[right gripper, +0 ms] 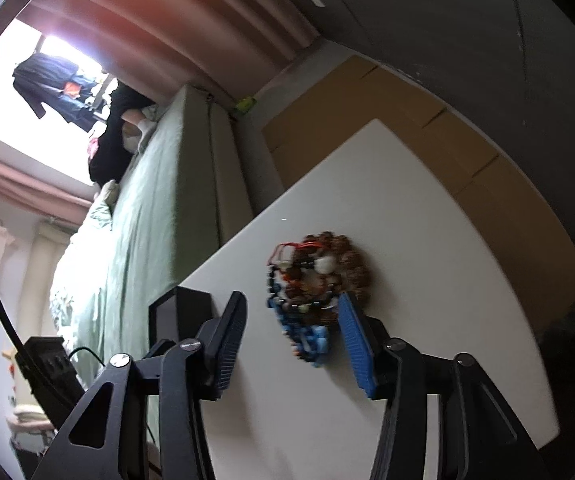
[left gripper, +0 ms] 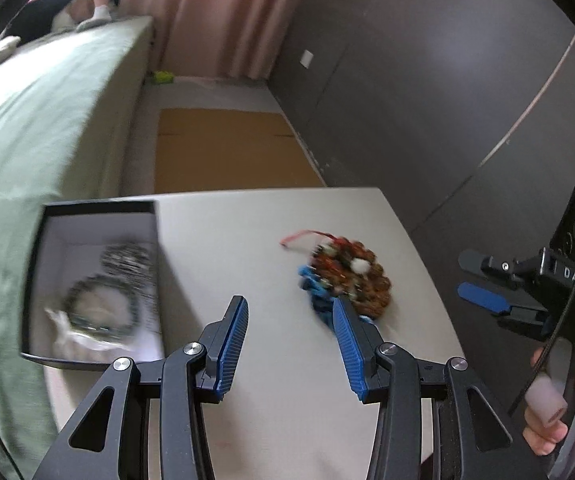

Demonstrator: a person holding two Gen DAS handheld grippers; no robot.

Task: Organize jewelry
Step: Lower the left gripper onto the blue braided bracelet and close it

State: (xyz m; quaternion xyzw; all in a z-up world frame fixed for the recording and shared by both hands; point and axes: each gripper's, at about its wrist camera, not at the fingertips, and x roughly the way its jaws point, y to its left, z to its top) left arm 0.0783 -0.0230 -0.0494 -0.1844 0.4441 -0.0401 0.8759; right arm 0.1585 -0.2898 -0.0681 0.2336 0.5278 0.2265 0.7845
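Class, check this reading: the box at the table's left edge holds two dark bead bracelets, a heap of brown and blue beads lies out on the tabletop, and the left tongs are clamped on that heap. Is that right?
One detail is wrong. The left tongs stand open with nothing between them; the bead heap lies untouched beyond their tips on the table, as the left wrist view shows. The box and its dark bracelets are as stated.

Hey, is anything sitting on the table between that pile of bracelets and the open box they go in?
Nothing visible. Between the bracelets and the box there is bare table; only the open left gripper hangs over that stretch. The box already holds a few pieces, with room left.
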